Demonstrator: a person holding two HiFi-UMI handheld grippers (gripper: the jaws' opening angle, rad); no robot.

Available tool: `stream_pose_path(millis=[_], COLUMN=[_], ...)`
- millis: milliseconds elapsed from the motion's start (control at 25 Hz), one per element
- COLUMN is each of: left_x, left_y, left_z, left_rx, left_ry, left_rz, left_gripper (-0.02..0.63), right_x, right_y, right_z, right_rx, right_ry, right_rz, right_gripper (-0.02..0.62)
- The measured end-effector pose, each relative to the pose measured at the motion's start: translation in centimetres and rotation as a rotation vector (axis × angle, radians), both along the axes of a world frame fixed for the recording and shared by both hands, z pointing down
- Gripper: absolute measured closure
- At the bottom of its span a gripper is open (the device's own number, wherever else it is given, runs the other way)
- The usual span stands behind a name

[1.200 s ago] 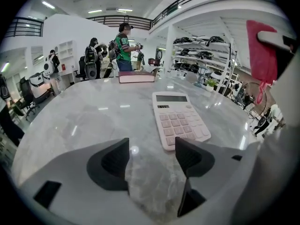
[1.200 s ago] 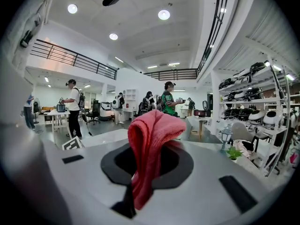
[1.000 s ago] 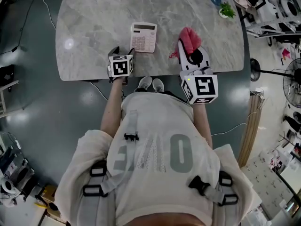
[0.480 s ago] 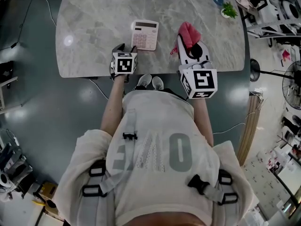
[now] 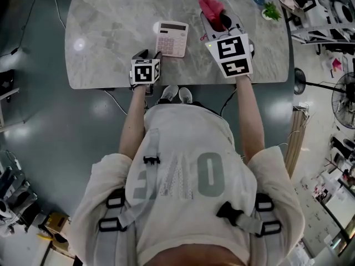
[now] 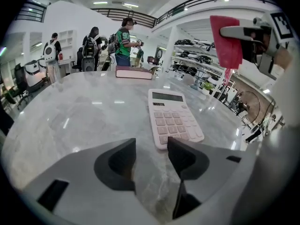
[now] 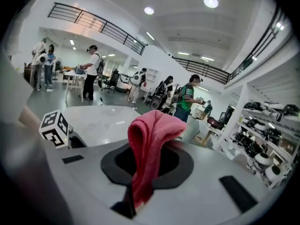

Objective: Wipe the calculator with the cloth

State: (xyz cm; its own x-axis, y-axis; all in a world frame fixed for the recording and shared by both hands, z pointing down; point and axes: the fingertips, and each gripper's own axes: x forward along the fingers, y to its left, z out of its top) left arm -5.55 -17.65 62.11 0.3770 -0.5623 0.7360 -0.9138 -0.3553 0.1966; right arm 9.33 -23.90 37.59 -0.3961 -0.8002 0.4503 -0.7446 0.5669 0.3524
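Right claw [image 7: 149,165] clamps the pink cloth [image 7: 152,130], up off the tabletop [image 6: 84,111]. Calculator [image 6: 174,118] lies flat to its left, nearer me. Its long axis runs away from me, display at the far end. My left claw [image 6: 151,149] sits at its near edge, jaws half apart, just been closing, nothing between.

The pale pink rectangular plastic calculator [image 5: 172,39] lies flat on the grey marble-patterned table [image 5: 105,43], near its front edge. Just before the calculator, slightly left, sits the left tool [image 5: 148,55], its right jaw close by the calculator's near left corner. Its jaws have just been closing, with only table between them. Right of the calculator and apart from it, the right tool [image 5: 217,18] clamps the red terry cloth [image 5: 212,4] above the table. Well behind the calculator lies a dark red hardback book [image 6: 134,72].
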Motion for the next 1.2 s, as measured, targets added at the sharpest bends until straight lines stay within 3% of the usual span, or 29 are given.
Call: stream_pose_path(millis=[400,480,640,920,1200], left_x=[-0.1,-0.2,-0.2,-0.3,-0.3], left_y=[-0.5,-0.4,-0.4,-0.5,-0.5], left_z=[0.3,0.3,0.3,0.3,0.4], left_rx=[-0.02,-0.02,-0.026,-0.031,-0.049], left_ry=[0.018,0.018,0.021,0.022,0.024], left_rz=[-0.014,-0.015,-0.011,-0.013,-0.009], left_gripper=[0.376,0.376,0.376,0.376,0.376], right_x=[-3.2,-3.8,-4.6,-4.7,-4.3], right_y=[-4.6,-4.8,-4.8,-4.5,-3.9], right_z=[4.9,6.3,9.6,14.4,18.1], right_rx=[-0.067,-0.095,-0.186,-0.22,-0.292], right_ry=[0.331,0.355,0.312,0.532,0.62], right_rz=[-0.174,-0.199,-0.207,-0.269,-0.296], right_gripper=[0.535,0.535,0.535,0.537,0.537])
